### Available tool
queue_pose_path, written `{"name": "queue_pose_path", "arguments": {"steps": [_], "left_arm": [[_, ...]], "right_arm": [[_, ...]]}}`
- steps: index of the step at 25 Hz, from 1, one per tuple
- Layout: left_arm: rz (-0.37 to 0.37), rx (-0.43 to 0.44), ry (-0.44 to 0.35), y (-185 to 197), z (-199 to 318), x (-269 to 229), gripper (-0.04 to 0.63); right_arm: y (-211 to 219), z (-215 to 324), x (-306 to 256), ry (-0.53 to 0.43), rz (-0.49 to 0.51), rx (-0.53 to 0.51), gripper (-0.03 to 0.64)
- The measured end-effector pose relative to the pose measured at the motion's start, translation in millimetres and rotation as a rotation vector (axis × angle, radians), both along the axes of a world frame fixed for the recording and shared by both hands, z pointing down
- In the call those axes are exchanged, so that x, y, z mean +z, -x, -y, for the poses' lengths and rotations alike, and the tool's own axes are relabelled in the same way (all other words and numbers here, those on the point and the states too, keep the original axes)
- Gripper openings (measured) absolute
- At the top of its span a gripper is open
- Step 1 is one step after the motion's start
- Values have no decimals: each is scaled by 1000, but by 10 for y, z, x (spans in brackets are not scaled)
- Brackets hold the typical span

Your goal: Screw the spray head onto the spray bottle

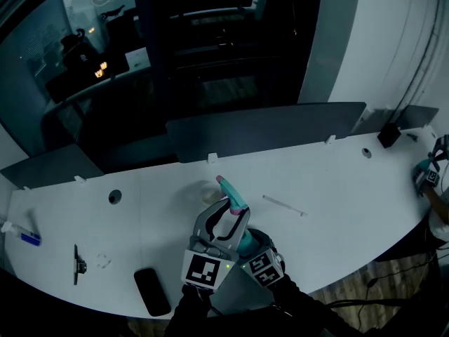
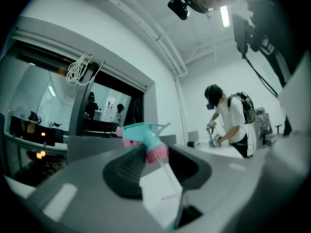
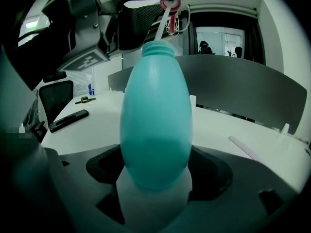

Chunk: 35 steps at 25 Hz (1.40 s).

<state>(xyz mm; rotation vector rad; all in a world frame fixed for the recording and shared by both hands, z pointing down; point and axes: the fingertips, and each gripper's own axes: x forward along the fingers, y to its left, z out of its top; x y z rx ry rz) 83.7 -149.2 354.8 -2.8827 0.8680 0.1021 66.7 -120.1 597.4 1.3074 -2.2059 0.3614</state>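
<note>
**A:** Head view first. Where do we have the spray bottle (image 1: 245,244)?

**B:** At the near edge of the table (image 1: 337,181), clamped in our right gripper (image 1: 247,236). Our left gripper (image 1: 226,215) hovers just up and left of the bottle, carrying the spray head (image 1: 231,194). A phone (image 1: 152,291) lies well left of the bottle.

**A:** Left gripper view?

**B:** Our jaws pinch the spray head at its pink collar (image 2: 156,153). A person (image 2: 232,120) stands far beyond it.

**A:** Right gripper view?

**B:** Our jaws press on the bottle's belly from both sides. Its neck is open. The dip tube (image 3: 163,25) slants from the collar down to the neck, and the collar sits apart, above the bottle.
</note>
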Motion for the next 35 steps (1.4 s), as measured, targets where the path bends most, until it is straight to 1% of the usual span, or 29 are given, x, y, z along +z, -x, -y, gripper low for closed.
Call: {"name": "queue_pose_path", "arguments": {"steps": [3,6,8,11,13,16,20,21,27,29,32,35], "left_arm": [[98,14,-23,-82,-108,308,147],[199,37,-21,-124,-272,649,147],[234,45,-7,-130,-377,827,149],[242,33,14,-110,-420,984,149],[247,22,4,-110,-426,1004,149],[286,13,-24,-102,-452,1028,149],[278,-4,10,-43,-463,1062,149],[285,-7,12,-45,-463,1066,149],[374,11,18,-62,-458,1067,152],[373,6,51,-52,-442,1062,153],[325,18,134,-24,-417,1071,156],[287,44,197,-16,-419,1061,156]], "right_arm": [[-13,1,-3,0,0,0,410],[-11,1,-4,1,2,-1,410],[-14,-5,-5,2,1,-2,410],[-13,-6,-8,2,2,-2,410],[-15,-2,-17,2,4,-2,410],[-22,-6,-27,3,6,-2,410],[-18,-16,-27,2,0,-11,410],[-15,-17,-25,2,0,-13,410],[6,-24,-17,3,-1,-13,410],[2,-25,-16,2,-3,-15,410],[7,-32,-10,1,-4,-17,410],[10,-36,-9,2,-3,-19,410]]}}
